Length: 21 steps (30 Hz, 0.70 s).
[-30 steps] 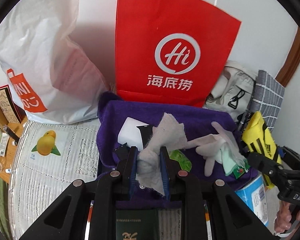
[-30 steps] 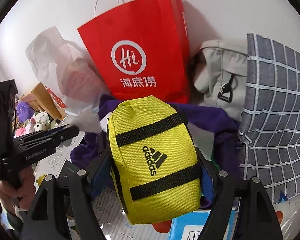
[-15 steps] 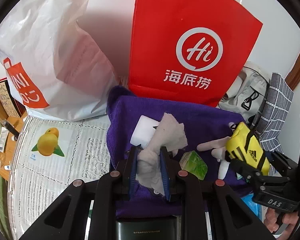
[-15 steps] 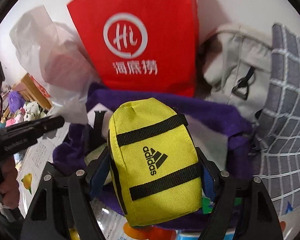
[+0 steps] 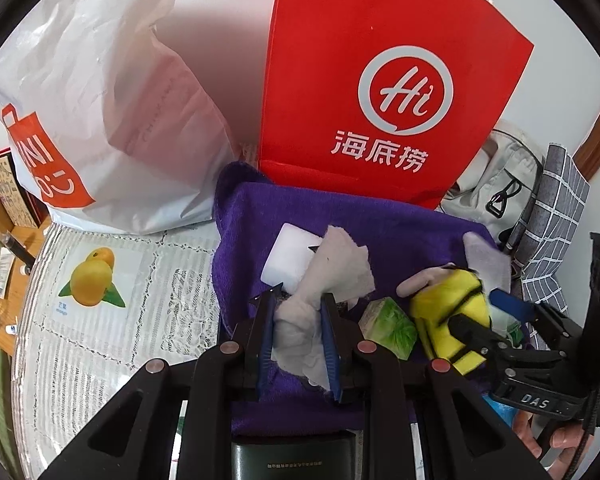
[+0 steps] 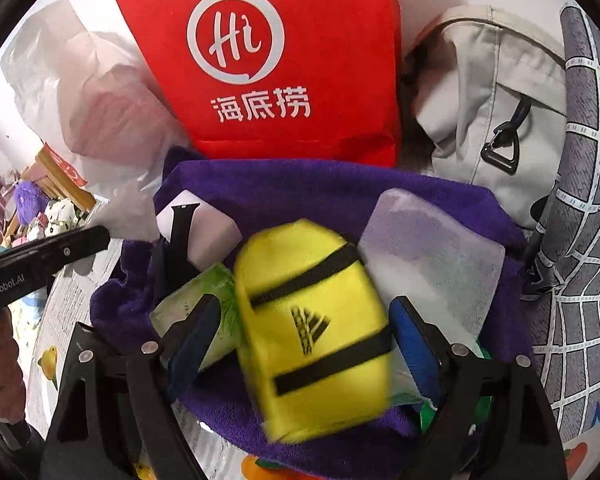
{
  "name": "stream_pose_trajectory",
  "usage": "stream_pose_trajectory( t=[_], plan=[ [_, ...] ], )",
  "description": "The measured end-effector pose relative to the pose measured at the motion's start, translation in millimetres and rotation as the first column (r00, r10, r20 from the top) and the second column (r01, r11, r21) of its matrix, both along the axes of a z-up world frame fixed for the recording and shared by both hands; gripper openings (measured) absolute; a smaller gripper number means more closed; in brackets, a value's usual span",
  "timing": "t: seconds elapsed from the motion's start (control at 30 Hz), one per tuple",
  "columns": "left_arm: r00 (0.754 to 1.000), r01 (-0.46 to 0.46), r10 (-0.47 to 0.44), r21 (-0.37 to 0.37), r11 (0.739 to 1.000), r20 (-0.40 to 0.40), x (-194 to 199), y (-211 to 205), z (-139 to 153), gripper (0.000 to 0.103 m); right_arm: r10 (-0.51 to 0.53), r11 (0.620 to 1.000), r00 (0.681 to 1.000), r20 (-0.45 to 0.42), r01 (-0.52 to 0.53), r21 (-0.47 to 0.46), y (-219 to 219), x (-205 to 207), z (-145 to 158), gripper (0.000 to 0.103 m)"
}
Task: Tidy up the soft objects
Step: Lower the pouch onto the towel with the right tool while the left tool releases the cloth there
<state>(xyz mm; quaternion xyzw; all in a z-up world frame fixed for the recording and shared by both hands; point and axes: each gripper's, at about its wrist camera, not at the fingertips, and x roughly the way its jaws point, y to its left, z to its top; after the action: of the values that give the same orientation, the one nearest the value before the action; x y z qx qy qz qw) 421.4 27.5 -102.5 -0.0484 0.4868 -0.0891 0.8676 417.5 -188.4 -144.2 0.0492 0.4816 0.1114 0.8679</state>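
Observation:
My left gripper (image 5: pixel 298 300) is shut on a crumpled grey-white cloth (image 5: pixel 340 264), just above a purple towel (image 5: pixel 380 216). On the towel lie a white block (image 5: pixel 290 256), a green packet (image 5: pixel 388 326) and a pale pink soft piece (image 5: pixel 416 282). In the right wrist view, my right gripper (image 6: pixel 304 320) has its jaws opening around a yellow pouch (image 6: pixel 312 320) with black straps. The pouch is blurred and tilted, and a gap shows beside the left pad. Under it are the purple towel (image 6: pixel 300 184), the green packet (image 6: pixel 192 300) and a frosted flat pouch (image 6: pixel 432 248).
A red paper bag (image 5: pixel 380 80) stands behind the towel against the wall, with a white plastic bag (image 5: pixel 100 100) to its left. A beige backpack (image 6: pixel 492 92) and a grey checked fabric (image 6: pixel 580 240) crowd the right. A lace tablecloth (image 5: pixel 120 344) with a mango card lies at left.
Both grippers have sunk closer to the purple towel. The right jaws have spread and the yellow pouch has slipped lower and tilted between them. The left still grips the cloth.

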Motion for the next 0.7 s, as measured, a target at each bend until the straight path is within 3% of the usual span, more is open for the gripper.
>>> stream_pose_trajectory(
  t=[0.33, 0.43, 0.5, 0.53, 0.7],
  plan=[
    [0.999, -0.002, 0.002, -0.007, 1.000, -0.032, 2, 0, -6, 0.024, 0.014, 0.999, 0.998, 0.058, -0.017, 0.044, -1, -10, 24, 0.091],
    [0.999, 0.012, -0.013, -0.018, 1.000, -0.052, 2, -2, -7, 0.031, 0.013, 0.998, 0.997, 0.074, -0.017, 0.057, -3, -15, 34, 0.091],
    [0.999, 0.009, -0.010, -0.018, 1.000, -0.054, 1, -3, -5, 0.048, 0.009, 0.998, 0.996, 0.091, -0.014, 0.059, -4, -20, 42, 0.091],
    [0.999, 0.007, -0.007, -0.015, 1.000, -0.048, -1, -3, -3, 0.052, 0.006, 0.998, 0.995, 0.103, -0.012, 0.056, -5, -23, 47, 0.091],
    [1.000, 0.004, -0.005, -0.015, 1.000, -0.021, -14, -4, 9, 0.054, 0.002, 1.000, 0.990, 0.142, -0.006, 0.030, -7, -43, 59, 0.091]
  ],
)
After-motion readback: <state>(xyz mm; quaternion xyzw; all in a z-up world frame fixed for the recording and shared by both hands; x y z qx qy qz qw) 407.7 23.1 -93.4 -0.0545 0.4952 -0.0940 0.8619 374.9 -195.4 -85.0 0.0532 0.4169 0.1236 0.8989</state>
